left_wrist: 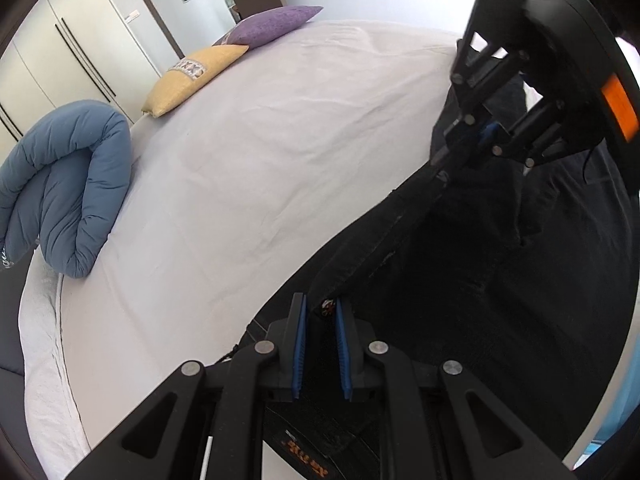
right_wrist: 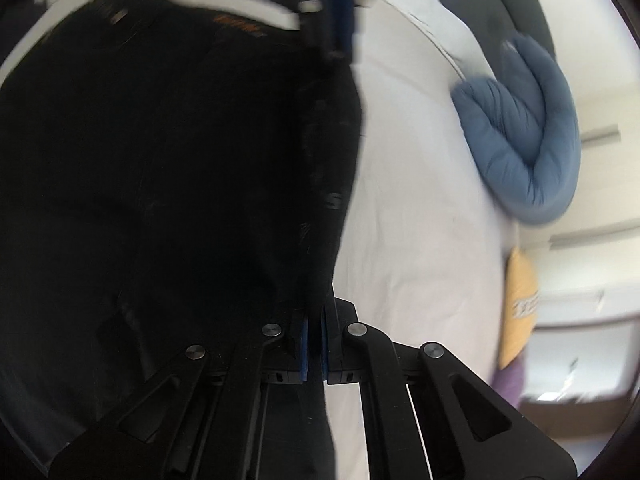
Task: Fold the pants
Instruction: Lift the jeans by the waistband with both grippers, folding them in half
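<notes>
Left tongs (left_wrist: 322, 312) pinching pants (left_wrist: 460, 280) waistband; right tongs (right_wrist: 315, 330) clamped on the same edge, bed (left_wrist: 240, 160) beyond.

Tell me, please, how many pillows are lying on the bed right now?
2: a yellow pillow at the bed's far edge, and a purple pillow touching it just beyond. The rolled blue duvet is not counted; others may lie out of view.
</notes>
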